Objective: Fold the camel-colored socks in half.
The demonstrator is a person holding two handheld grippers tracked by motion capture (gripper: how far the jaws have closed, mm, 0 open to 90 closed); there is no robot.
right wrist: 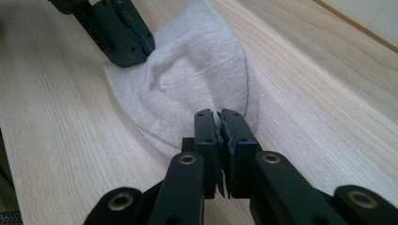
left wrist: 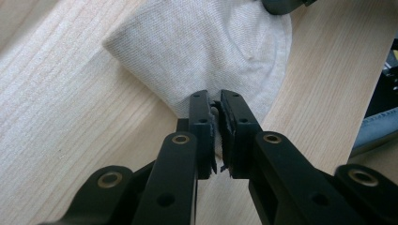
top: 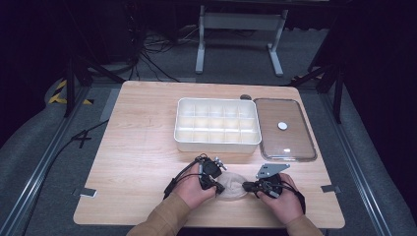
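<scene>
A pale wooden counter [top: 147,147] stands on grey carpet in a dark room, with cables and a white frame's legs on the floor beyond it.

Near the counter's front edge lies a beige cloth [top: 231,188], folded flat into a rounded, fan-like shape. In the high view its long axis runs left to right across the counter, between the two hands; one end narrows to a corner, the other edge is curved.

The left gripper [top: 212,183] has its jaws clamped together on the cloth's left edge; in the left gripper view the fabric [left wrist: 206,51] is pinched between the pads at its rim. The right gripper [top: 252,187] is likewise clamped on the opposite edge, with the cloth [right wrist: 197,84] spreading away from its jaws toward the other gripper's jaws at the far side.

Behind the cloth, well apart, sits a white tray [top: 178,123] divided into compartments. Just to its right lies a clear lid [top: 295,147] with a white knob. Nothing lies between the cloth and the tray.
</scene>
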